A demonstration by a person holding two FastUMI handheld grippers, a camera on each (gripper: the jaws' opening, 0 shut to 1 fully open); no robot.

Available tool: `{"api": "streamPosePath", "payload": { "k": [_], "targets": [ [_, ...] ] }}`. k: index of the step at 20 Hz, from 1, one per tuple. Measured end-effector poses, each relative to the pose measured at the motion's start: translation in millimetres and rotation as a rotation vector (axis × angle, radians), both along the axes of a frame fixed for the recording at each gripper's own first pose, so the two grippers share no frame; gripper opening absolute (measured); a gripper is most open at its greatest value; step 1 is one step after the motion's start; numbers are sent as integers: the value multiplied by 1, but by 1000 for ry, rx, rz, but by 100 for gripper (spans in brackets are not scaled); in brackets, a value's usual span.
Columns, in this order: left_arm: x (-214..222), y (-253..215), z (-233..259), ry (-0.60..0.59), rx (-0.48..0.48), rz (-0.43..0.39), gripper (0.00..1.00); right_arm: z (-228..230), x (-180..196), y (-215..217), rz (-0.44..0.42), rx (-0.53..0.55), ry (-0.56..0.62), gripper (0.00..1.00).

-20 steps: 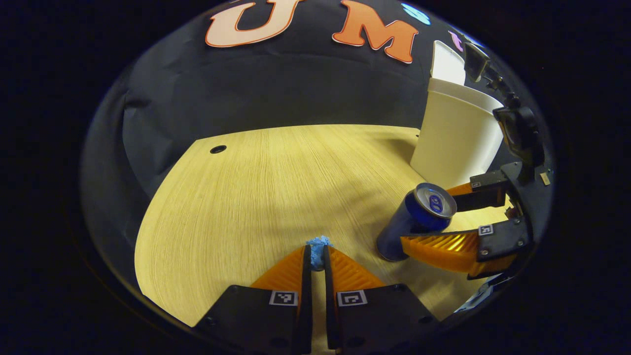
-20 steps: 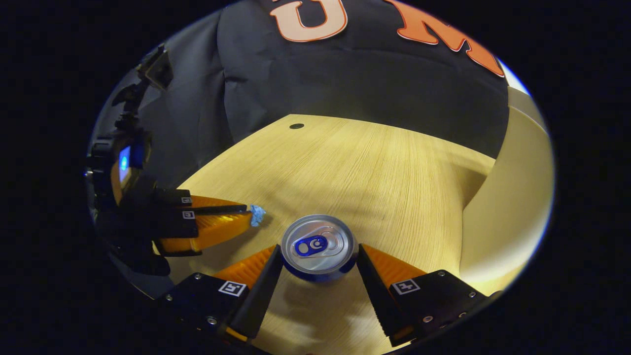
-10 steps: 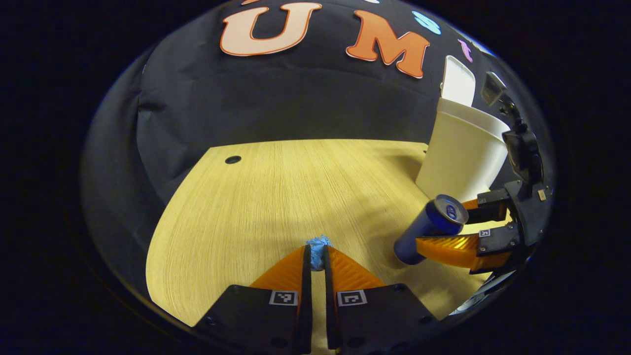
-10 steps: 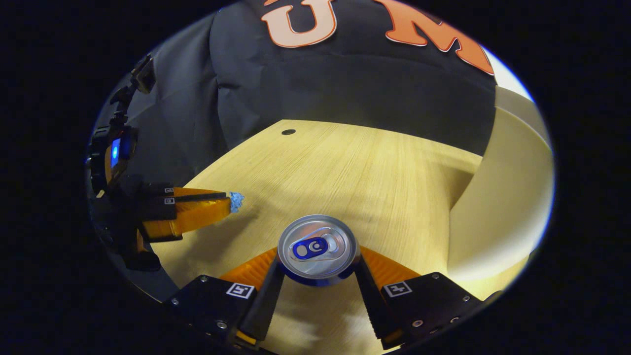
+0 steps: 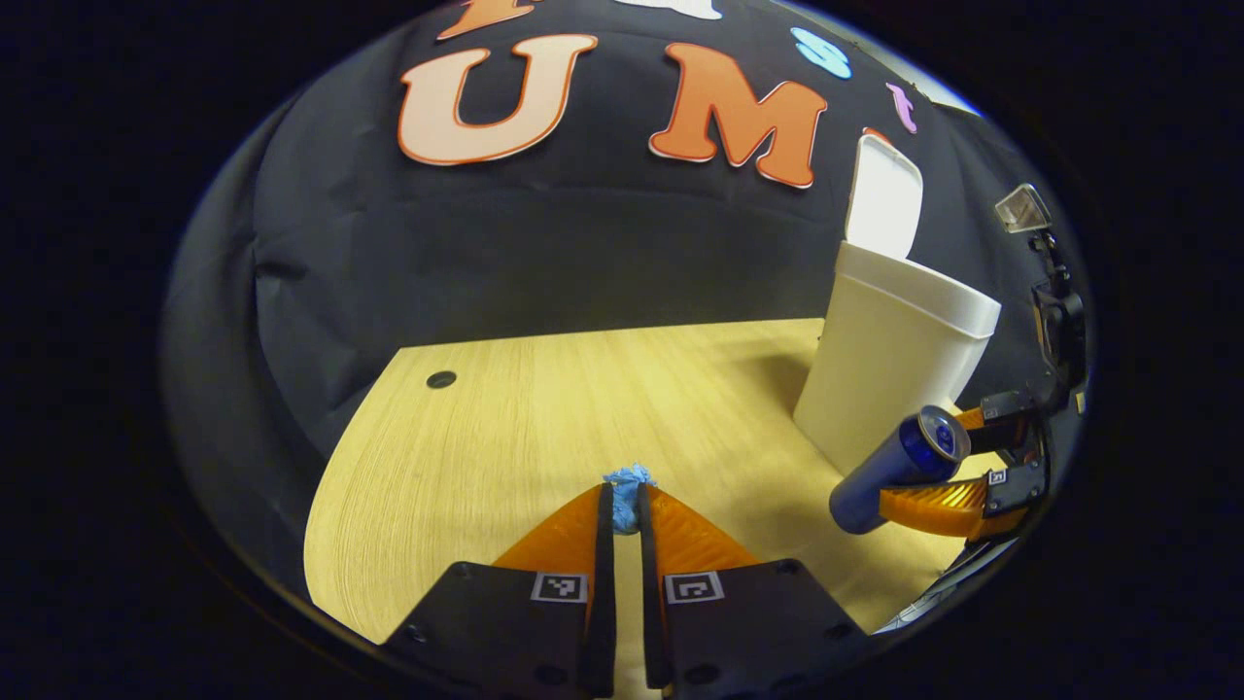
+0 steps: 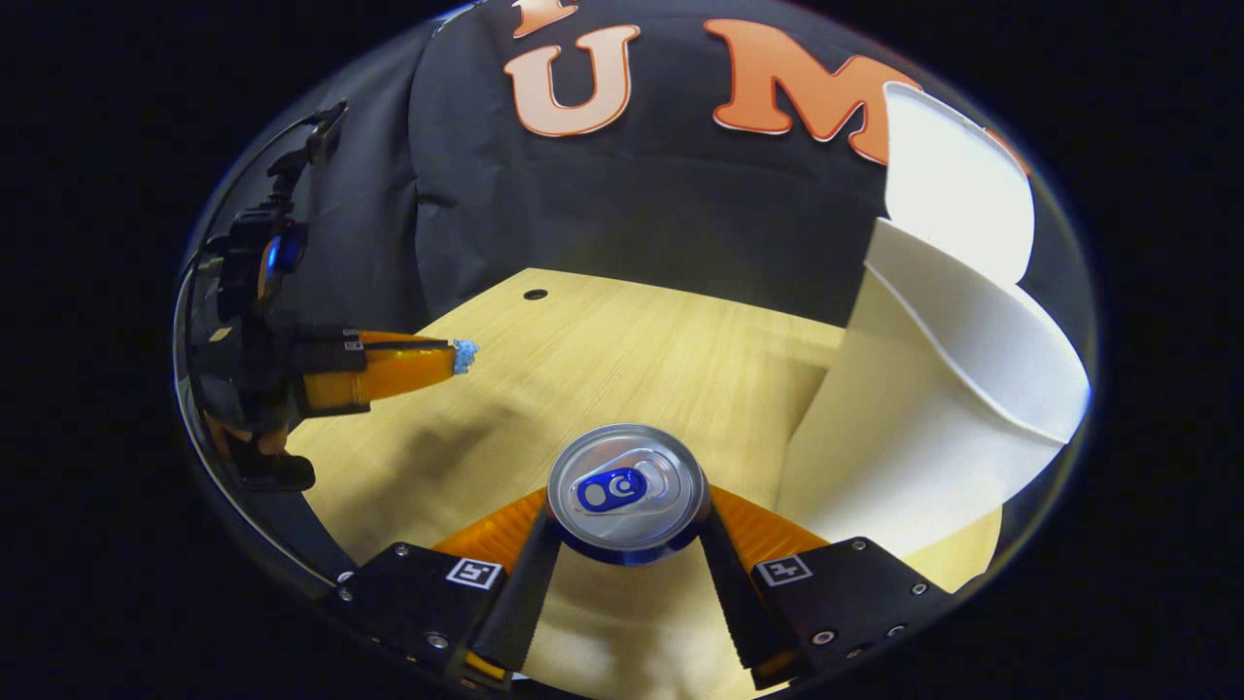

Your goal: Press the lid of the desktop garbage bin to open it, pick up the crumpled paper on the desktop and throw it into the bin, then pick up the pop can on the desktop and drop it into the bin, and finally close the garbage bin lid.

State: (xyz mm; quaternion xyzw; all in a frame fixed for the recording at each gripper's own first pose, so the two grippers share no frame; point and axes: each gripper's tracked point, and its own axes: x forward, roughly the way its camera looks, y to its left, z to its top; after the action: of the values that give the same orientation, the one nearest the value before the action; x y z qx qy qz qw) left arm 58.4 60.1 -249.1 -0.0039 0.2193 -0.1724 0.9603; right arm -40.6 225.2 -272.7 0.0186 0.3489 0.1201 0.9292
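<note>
A: Both loads are up off the table (image 5: 544, 408). The left gripper (image 5: 622, 501) is clenched on the blue crumpled paper (image 5: 629, 478), a small wad poking out past its fingertips.

B: And the right gripper (image 6: 627, 530) has both fingers pressed on the pop can (image 6: 627, 486), a blue one with a silver top, held just under the rim. In the left gripper view it hangs tilted in the air just beside the bin (image 5: 889, 360).

A: The white bin stands at the table's far right, lid (image 5: 884, 199) flipped up, mouth open.

B: So I'd call this the carrying step. The paper goes first: the left needs to travel right, rise over the rim and let go.

A: Then the can follows, tipped over the opening. After that the lid wants pushing down.
</note>
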Motion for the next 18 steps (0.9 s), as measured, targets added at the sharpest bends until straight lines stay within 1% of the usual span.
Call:
{"api": "streamPosePath", "payload": {
  "k": [1,7,11,18],
  "targets": [
    [1,-8,9,-10,-8,-5,15,3,-2,-10,-10,-1,-2,80],
    [6,-80,70,-96,-57,-80,15,11,-23,-72,-91,12,-25,80],
    [6,-130,106,-138,-100,-146,15,14,-35,-107,-135,-7,-43,80],
    [8,-206,152,-196,-140,-251,15,16,-57,-162,-226,-3,-56,80]
  ]
}}
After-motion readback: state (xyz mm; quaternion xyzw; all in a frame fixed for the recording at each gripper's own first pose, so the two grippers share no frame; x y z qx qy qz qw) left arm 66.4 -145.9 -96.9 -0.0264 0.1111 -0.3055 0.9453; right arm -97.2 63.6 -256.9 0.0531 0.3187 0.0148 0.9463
